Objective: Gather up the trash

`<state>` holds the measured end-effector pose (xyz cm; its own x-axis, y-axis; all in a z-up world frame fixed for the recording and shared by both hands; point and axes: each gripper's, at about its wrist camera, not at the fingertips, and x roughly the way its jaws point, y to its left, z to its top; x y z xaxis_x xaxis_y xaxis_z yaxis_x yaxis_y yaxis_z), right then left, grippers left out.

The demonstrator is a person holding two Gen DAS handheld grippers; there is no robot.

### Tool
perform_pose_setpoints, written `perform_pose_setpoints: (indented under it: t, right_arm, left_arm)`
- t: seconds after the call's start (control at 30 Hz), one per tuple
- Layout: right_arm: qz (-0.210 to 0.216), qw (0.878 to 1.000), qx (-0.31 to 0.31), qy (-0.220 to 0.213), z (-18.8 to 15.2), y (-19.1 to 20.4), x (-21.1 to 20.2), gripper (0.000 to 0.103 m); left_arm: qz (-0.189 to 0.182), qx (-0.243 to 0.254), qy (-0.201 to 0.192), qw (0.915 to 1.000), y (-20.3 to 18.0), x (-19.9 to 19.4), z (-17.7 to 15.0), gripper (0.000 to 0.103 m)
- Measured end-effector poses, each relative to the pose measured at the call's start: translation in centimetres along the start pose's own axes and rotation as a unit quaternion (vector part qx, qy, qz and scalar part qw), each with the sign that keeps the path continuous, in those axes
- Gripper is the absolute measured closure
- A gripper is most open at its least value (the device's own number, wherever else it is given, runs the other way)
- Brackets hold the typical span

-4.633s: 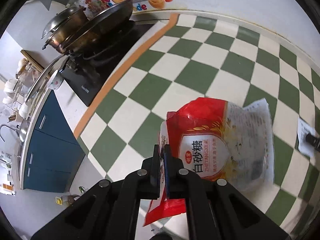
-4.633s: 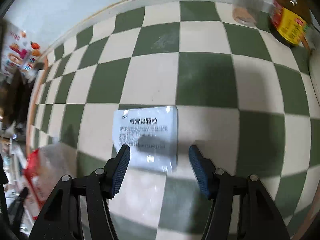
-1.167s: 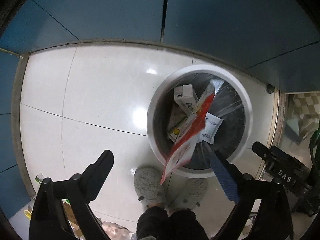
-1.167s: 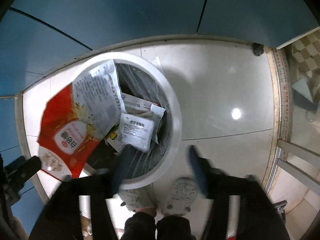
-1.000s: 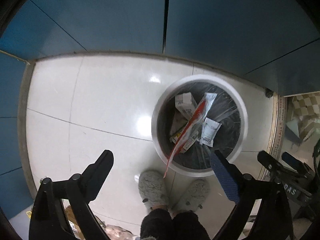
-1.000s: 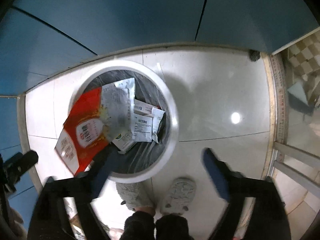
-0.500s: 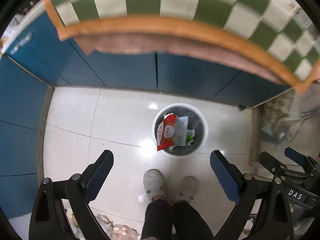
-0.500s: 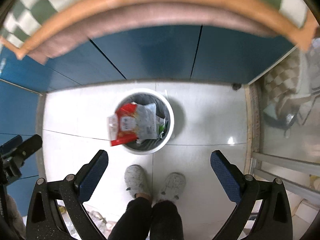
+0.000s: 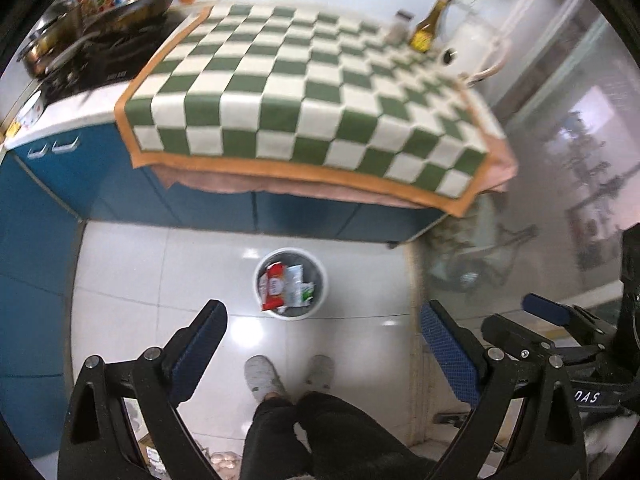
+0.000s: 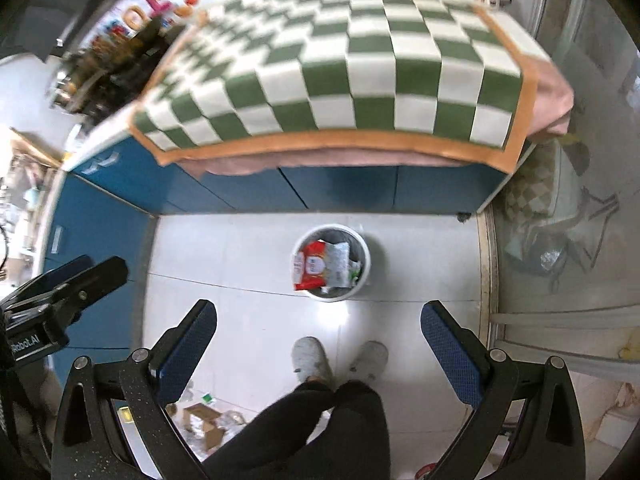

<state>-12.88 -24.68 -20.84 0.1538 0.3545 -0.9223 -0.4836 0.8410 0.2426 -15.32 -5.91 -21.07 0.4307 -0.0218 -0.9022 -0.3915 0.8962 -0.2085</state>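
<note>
A white round trash bin (image 9: 320, 302) (image 10: 362, 276) stands on the pale floor in front of blue cabinets. Inside it a red sugar bag (image 9: 273, 285) (image 10: 309, 266) leans over the rim, beside white packets (image 9: 295, 284) (image 10: 340, 265). My left gripper (image 9: 322, 330) is open, high above the floor and empty. My right gripper (image 10: 318, 326) is also open and empty, equally high. The right gripper also shows at the right edge of the left wrist view, and the left gripper at the left edge of the right wrist view.
A green-and-white checked cloth (image 9: 304, 88) (image 10: 360, 64) covers the counter above the cabinets. A wok (image 9: 100, 32) sits at its left end, a sauce bottle (image 9: 426, 28) at the far right. The person's slippers (image 9: 260, 374) (image 10: 310, 358) stand just before the bin. Small boxes (image 10: 204, 424) litter the floor lower left.
Both grippers have risen and pulled back from the bin, so the counter top has come into view. The sugar bag has settled in the bin.
</note>
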Motion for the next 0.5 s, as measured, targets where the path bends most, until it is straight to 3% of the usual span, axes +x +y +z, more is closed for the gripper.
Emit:
perform_pose_setpoints:
  t: [0.27,0.5]
  right_arm:
    - [0.05,0.998,-0.007,-0.033,-0.5,4.2,-10.2,0.0]
    - [0.068,0.997,-0.012,-0.044,-1.1,6.0,-13.6,0.0]
  left_arm:
    - [-0.064,0.006,-0.035,0.9973,-0.7,-8.4,0.6,0.004]
    - [-0.09,0.004,-0.047,0.9948,-0.6,-11.6,-0.2,0.0]
